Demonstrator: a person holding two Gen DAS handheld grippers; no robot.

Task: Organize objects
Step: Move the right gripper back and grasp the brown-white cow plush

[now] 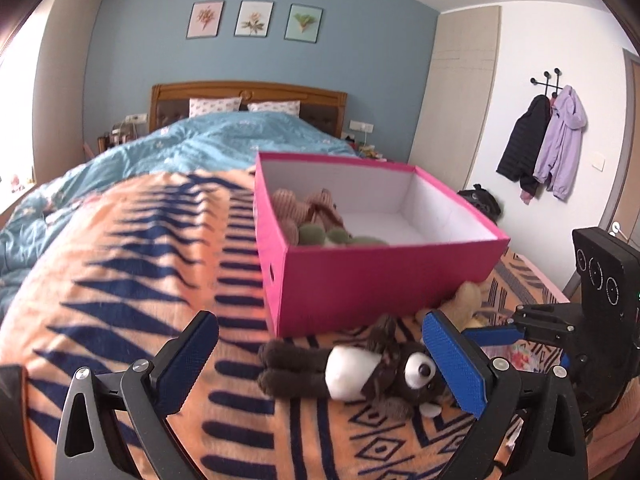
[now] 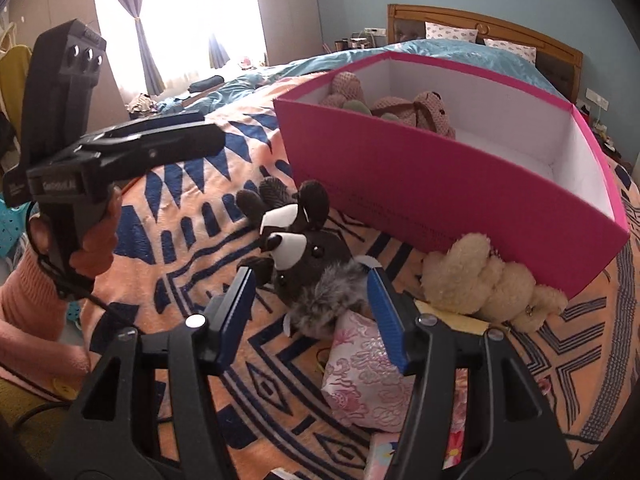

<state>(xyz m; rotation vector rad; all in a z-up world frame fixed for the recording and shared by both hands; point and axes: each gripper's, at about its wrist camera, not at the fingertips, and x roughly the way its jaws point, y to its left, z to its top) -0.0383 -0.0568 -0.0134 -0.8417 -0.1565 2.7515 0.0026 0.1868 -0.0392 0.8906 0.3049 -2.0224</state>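
A dark brown and white raccoon plush (image 1: pixel 360 376) lies on the orange patterned blanket (image 1: pixel 132 264), just in front of the pink box (image 1: pixel 360 284). My left gripper (image 1: pixel 320 360) is open wide around it: the right pad is by its head, the left pad well clear of its feet. In the right wrist view my right gripper (image 2: pixel 312 304) is open at the raccoon plush (image 2: pixel 308 264), its grey fur between the fingertips. A cream plush (image 2: pixel 480 280) rests against the pink box (image 2: pixel 440 184). A pink floral pouch (image 2: pixel 360 372) lies under the right finger.
Inside the box lie a pinkish corduroy plush (image 1: pixel 308 208) and a green plush (image 1: pixel 320 236); its right half shows bare white floor. A blue quilt (image 1: pixel 208 140) and headboard lie behind. A hand in a pink sleeve (image 2: pixel 36 300) holds the left gripper's body.
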